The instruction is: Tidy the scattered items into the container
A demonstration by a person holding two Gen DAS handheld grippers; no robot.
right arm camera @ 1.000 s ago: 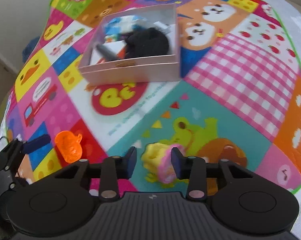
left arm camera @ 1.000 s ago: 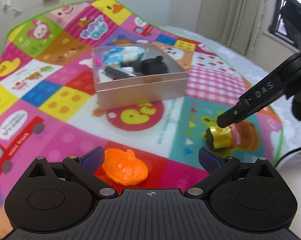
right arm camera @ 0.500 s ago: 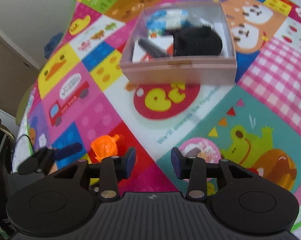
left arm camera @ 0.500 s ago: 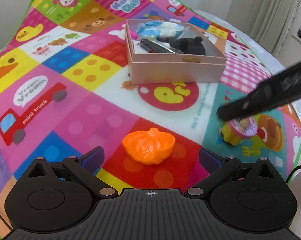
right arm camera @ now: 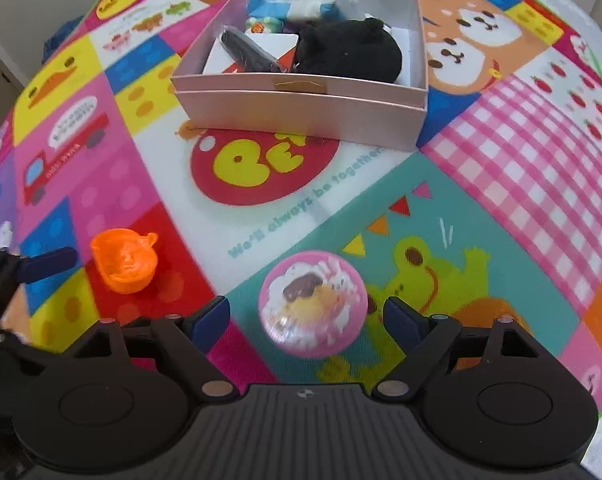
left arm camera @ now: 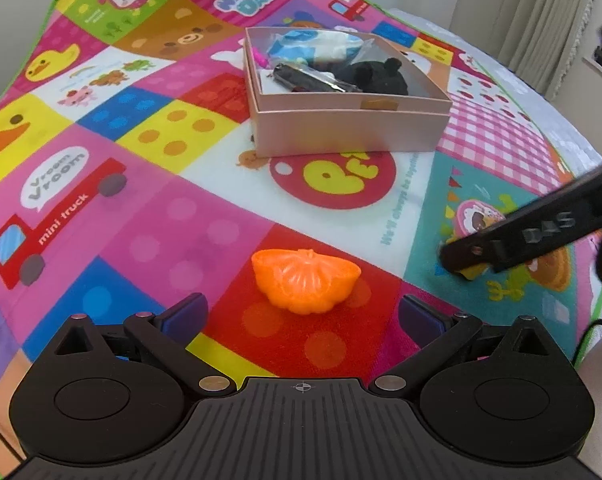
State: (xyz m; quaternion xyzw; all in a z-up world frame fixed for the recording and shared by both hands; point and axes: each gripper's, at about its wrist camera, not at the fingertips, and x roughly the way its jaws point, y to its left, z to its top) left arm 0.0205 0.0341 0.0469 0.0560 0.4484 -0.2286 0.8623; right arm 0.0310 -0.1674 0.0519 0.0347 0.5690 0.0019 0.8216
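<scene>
right gripper (right arm camera: 305,316) widened since 0.5 s ago, straddling pink cup (right arm camera: 313,304) on mat, no grip yet | left gripper (left arm camera: 301,312) wide, nearing orange pumpkin (left arm camera: 305,280) | box (left arm camera: 349,132) ahead, both pending

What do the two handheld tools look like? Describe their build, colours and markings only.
Both are matte black plastic. The left tool and right tool each have a ribbed central body, two round discs, angled linkage arms with silver rivets, and dark blue finger pads. From the left view, the right tool's finger shows raised "DAS" lettering.
</scene>
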